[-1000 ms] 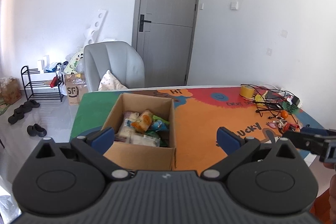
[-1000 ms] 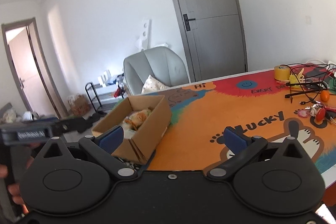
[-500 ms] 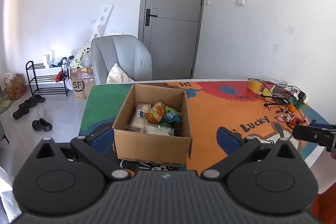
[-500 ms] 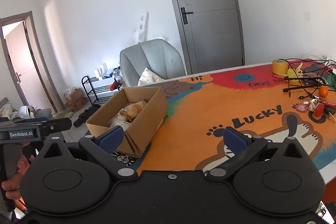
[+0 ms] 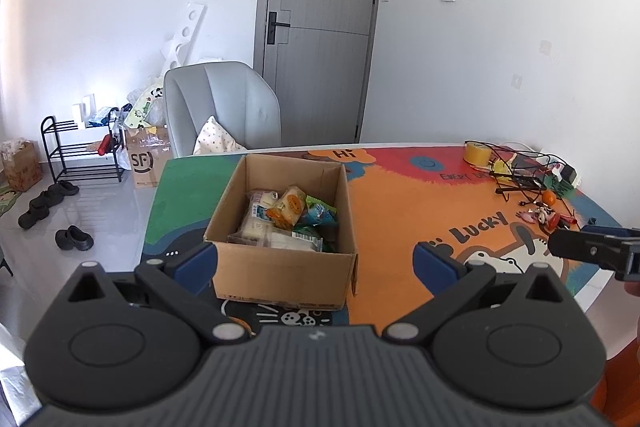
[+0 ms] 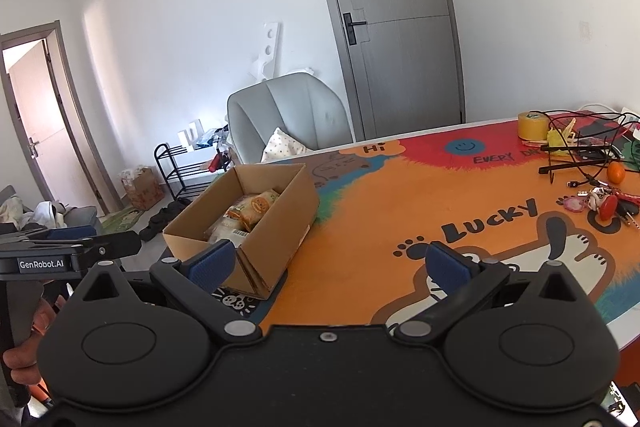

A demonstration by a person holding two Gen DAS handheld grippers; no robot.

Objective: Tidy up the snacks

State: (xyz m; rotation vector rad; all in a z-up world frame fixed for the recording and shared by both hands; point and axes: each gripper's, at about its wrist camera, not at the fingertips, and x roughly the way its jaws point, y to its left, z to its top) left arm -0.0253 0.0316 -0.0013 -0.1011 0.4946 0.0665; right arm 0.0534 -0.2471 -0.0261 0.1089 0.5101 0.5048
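The cardboard box (image 5: 282, 227) of snacks (image 5: 286, 219) stands on the table (image 5: 400, 211), straight ahead of the left tongs (image 5: 314, 261) and just beyond its tips. Both tongs are wide open and hold nothing. From the right tongs (image 6: 326, 263) the box lies forward-left — the left one is nearer.

An open brown box (image 5: 280, 269) sits upright just ahead of the left gripper (image 5: 316, 263), between its spread jaws. Inside lie heaped wrapped snacks (image 5: 286, 221): white, orange, green packets.
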